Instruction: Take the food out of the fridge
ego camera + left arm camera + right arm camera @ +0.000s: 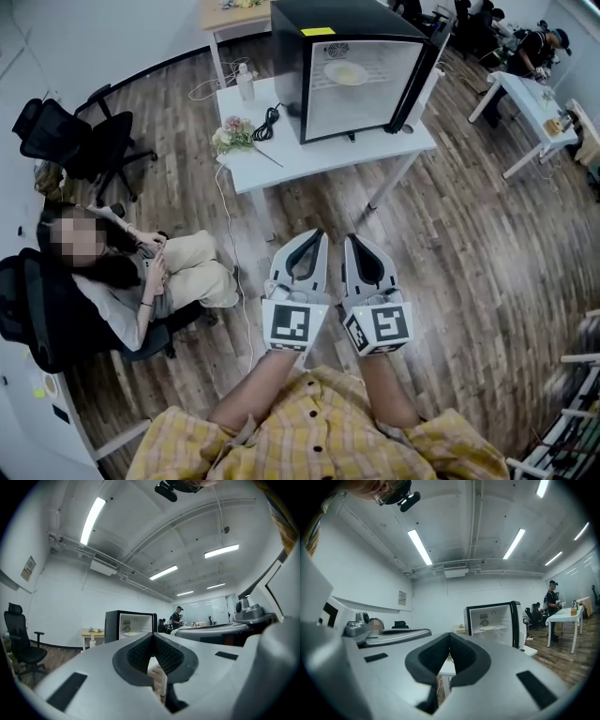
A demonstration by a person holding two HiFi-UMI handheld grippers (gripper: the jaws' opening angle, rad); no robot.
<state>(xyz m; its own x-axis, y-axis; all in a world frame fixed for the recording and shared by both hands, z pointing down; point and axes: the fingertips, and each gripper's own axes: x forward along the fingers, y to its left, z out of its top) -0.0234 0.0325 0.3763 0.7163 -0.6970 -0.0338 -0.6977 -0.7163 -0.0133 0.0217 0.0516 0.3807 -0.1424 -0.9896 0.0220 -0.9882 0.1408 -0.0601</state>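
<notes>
The left gripper (314, 236) and right gripper (354, 242) are hovering side by side over the wooden floor (459, 234), each holding its grey jaws together on nothing. The pale food (347, 71) on a round white plate (330, 75) is sitting inside the open black mini fridge (361, 19) on the white table (309, 159), well apart from them

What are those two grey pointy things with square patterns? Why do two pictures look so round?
They are big tongs that a person holds: the left hand-held gripper and the right hand-held gripper. Both are shut and hold nothing. The head view comes from a camera on the person's head, looking down. The round pictures come from small cameras riding on each gripper. Ahead, a white table carries a black fridge with its door open and a plate inside, plus flowers and a bottle.
</notes>
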